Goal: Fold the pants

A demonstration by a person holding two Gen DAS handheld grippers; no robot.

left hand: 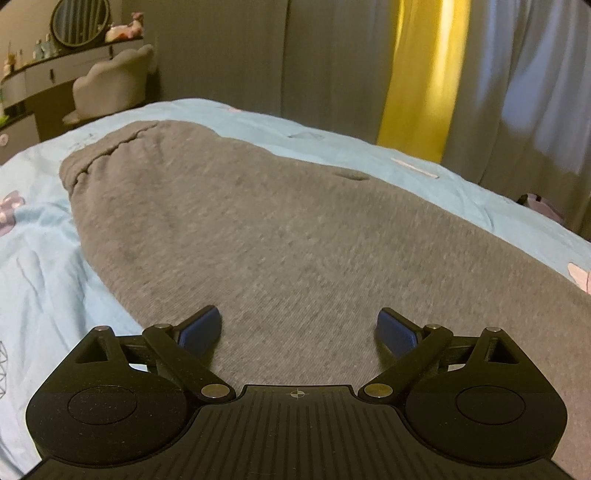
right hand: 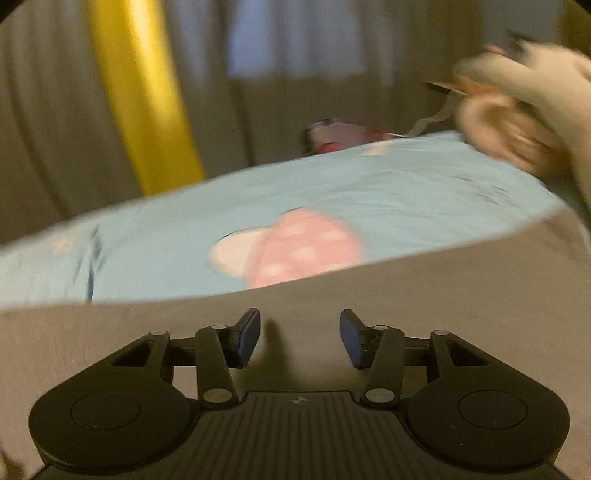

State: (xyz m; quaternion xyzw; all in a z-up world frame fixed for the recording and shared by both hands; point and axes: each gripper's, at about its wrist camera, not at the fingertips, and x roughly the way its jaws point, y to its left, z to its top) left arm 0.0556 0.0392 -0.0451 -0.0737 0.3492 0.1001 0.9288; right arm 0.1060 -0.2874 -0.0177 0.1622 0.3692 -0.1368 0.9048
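Grey sweatpants (left hand: 258, 229) lie flat on a light blue bedsheet (left hand: 40, 288), with the elastic waistband (left hand: 99, 155) at the far left. My left gripper (left hand: 299, 328) is open and empty, just above the grey fabric. In the right wrist view the pants (right hand: 443, 295) fill the foreground, their edge running across the sheet (right hand: 369, 184). My right gripper (right hand: 300, 338) is open and empty above the fabric. That view is motion-blurred.
A dressing table with a round mirror (left hand: 79, 22) and a padded chair (left hand: 110, 85) stand beyond the bed at the left. Grey and yellow curtains (left hand: 424, 74) hang behind. A plush toy (right hand: 524, 107) lies at the bed's far right.
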